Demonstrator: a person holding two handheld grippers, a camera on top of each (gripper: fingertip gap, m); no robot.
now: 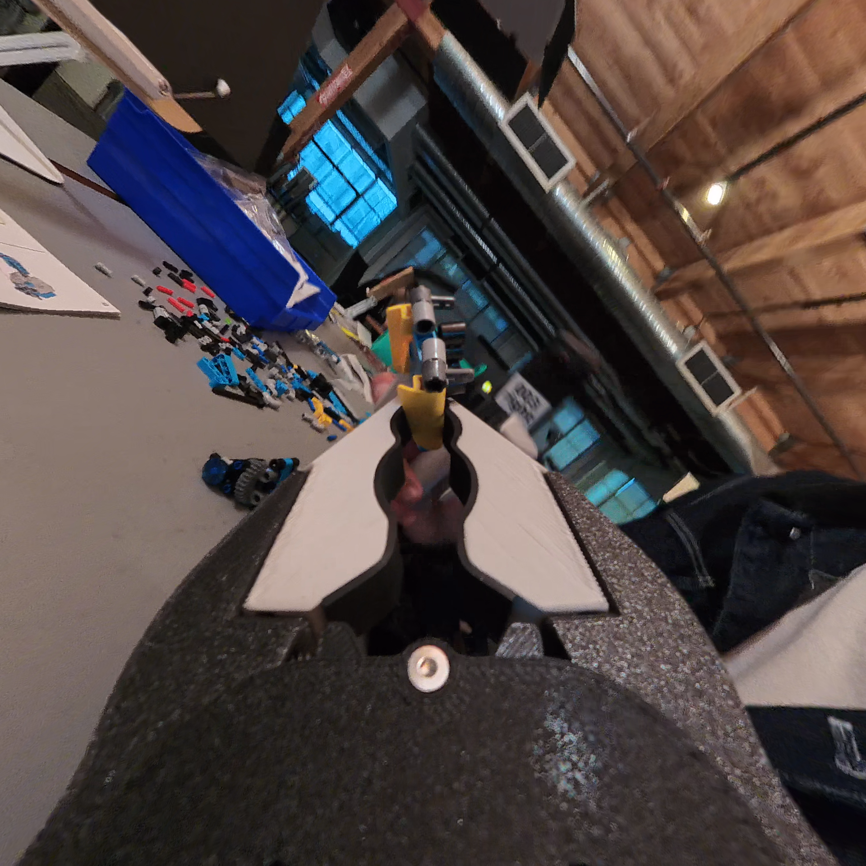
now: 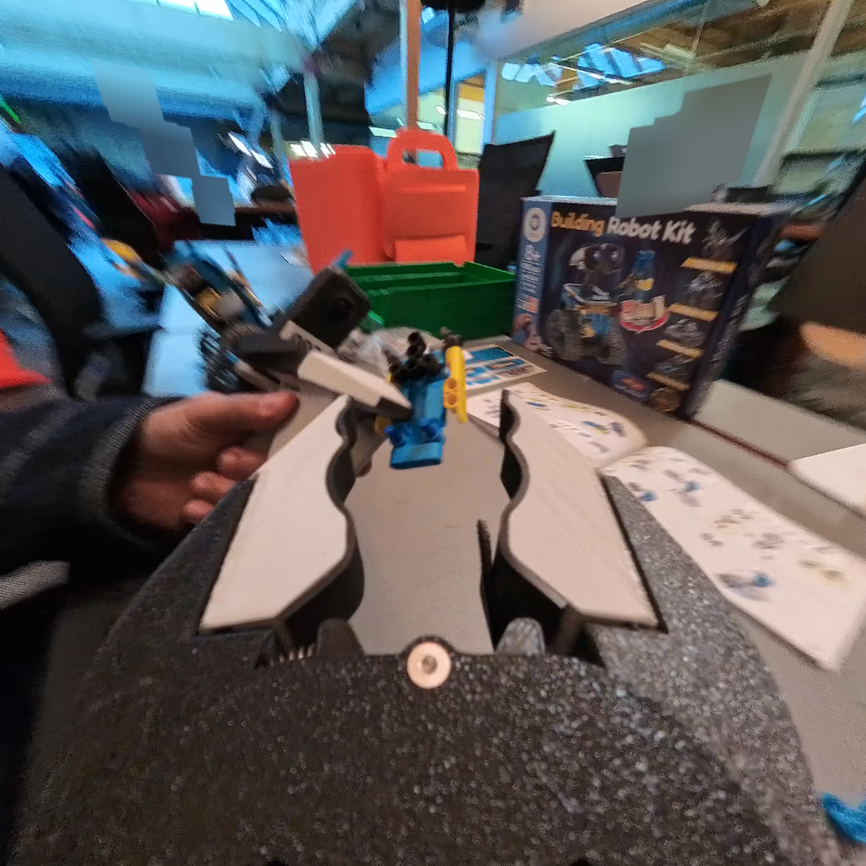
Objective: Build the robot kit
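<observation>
My left gripper (image 1: 421, 412) is pinched tight on the small brick assembly (image 1: 424, 356), its tips clamped around a yellow piece (image 1: 421, 414) at the near end. Grey tube pieces (image 1: 433, 347) and a second yellow beam rise beyond the tips, up off the table (image 1: 93, 468). From my right side I see the same assembly (image 2: 421, 412) hanging in the air, blue body low, black pins on top, a yellow beam (image 2: 455, 382) at its right. The left gripper (image 2: 403, 405) comes in from the left, gripping it by the side, a hand (image 2: 201, 454) under it.

My right gripper (image 2: 424, 407) stands wide apart, nothing between the fingers (image 2: 300, 506), holding nothing. The assembly sits just beyond its tips, between them; contact, I cannot tell.

Loose blue, black and red pieces (image 1: 243, 347) lie scattered on the table beside a blue bin (image 1: 197, 211). A small wheeled build (image 1: 248, 473) sits nearer me. Ahead of the right gripper: open instruction sheets (image 2: 703, 515), a kit box (image 2: 632, 304), a green tray (image 2: 436, 290), an orange case (image 2: 384, 206).
</observation>
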